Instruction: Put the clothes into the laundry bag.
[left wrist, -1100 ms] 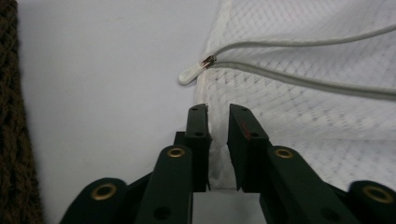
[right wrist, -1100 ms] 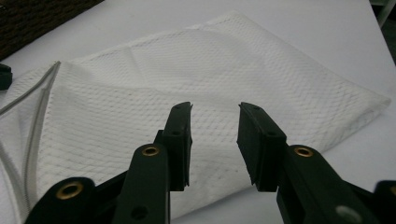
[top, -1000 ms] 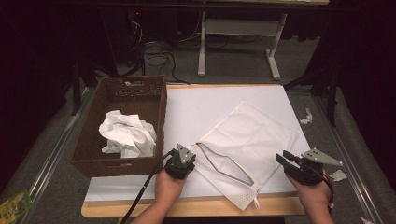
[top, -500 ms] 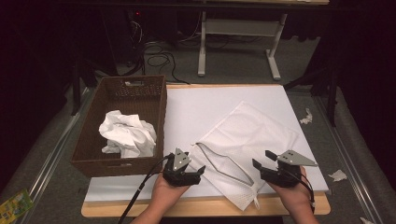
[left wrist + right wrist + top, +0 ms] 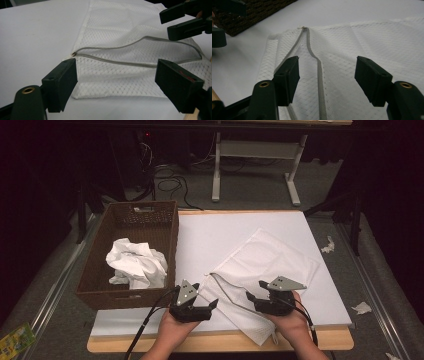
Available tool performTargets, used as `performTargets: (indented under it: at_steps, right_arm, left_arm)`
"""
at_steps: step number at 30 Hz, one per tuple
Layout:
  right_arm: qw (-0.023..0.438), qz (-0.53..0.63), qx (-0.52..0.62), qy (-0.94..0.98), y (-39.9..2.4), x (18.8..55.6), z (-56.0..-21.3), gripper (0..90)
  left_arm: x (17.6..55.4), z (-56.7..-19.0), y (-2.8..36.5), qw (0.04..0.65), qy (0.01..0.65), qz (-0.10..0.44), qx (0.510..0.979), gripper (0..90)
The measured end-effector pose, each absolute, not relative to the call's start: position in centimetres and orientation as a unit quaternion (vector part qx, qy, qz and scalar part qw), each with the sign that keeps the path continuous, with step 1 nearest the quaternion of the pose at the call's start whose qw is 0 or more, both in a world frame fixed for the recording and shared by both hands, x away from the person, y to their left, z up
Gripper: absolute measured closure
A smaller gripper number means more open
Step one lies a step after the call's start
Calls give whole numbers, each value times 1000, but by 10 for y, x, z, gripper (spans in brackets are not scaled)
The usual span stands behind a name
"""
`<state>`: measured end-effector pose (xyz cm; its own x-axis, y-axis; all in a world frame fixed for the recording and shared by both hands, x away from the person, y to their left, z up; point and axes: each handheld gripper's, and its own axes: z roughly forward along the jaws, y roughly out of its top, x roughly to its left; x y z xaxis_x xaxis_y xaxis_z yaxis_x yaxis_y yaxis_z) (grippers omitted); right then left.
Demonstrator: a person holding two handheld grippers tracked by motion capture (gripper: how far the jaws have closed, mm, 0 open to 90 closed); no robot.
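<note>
Left claw: the left gripper (image 5: 200, 304) hovers at the near edge of the table (image 5: 220, 227), its jaws spread with nothing between them; they have just been opening.
Right claw: the right gripper (image 5: 256, 299) faces it from the other side, jaws likewise apart and gripping nothing, also freshly opened.
Mesh bag: a white mesh laundry bag (image 5: 265, 265) lies flat between the two claws and stretches away beyond them.
Zipper: the grey zipper (image 5: 130, 47) is undone and gapes in a loop just ahead of the left claw's jaws; its closed end (image 5: 304, 28) lies straight ahead of the right claw.
Step in hand: judging by the poses, both claws are lining up to take the lips of the bag's mouth.
Doing it well: each claw should pinch one zipper edge only, a single layer of mesh, so the mouth can be pulled wide instead of both layers being clamped together. Come in low and level, and bite close behind the zipper tape, where the cloth is stiffest.
Basket: a dark woven basket (image 5: 170, 232) stands beyond and to the outside of the left claw.
In the basket: a crumpled white cloth (image 5: 136, 264) sits loose at its near end.
In the bag: it looks flat and empty.
</note>
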<state>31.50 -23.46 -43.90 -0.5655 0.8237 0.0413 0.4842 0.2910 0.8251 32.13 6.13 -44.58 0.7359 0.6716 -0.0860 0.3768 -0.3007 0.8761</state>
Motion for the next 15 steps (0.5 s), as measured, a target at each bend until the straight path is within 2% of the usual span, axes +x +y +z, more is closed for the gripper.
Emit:
performTargets:
  at_steps: [11, 15]
  right_arm:
    - [189, 382, 415, 804, -237, 315, -457, 559]
    - [190, 380, 410, 807, -237, 313, -458, 577]
  left_arm:
    - [327, -439, 55, 502, 328, 137, 789, 182]
    - [328, -435, 49, 507, 325, 137, 786, 182]
